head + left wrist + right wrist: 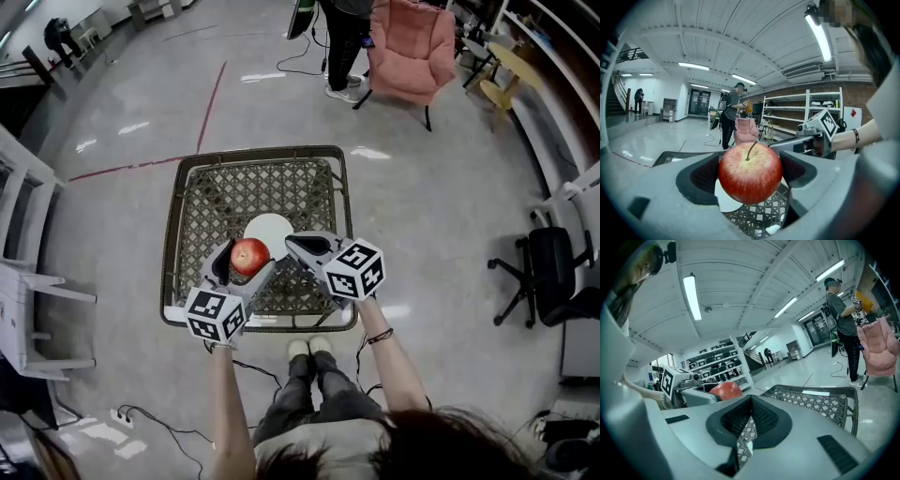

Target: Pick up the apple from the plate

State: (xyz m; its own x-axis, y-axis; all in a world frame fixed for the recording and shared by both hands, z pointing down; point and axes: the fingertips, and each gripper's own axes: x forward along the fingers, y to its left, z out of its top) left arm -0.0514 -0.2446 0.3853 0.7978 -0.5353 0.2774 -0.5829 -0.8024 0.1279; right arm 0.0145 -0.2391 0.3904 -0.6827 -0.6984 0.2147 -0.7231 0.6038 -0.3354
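The left tool [247, 262] was closed on the round red apple with yellowish streaks [750, 172], one dark ribbed pad pressed against each flank and the stem pointing up. In the head view the apple sat just off the near-left edge of the round white plate [272, 228], which lay on the dark woven-lattice tabletop [216, 192]. In the left gripper view a patch of plate showed below and behind the fruit, so the apple seemed to be clear of it, though how far could not be told. The right tool [750, 418] hovered just beside the left one, its jaws drawn to a narrow slit with only lattice visible through the gap and nothing between them.

The pick-up looked nearly complete. To finish it well, the grip needed to remain centred across the apple's widest part with steady pressure, since the smooth skin could slip or bruise. A straight, level rise would suit, with the right tool held aside.
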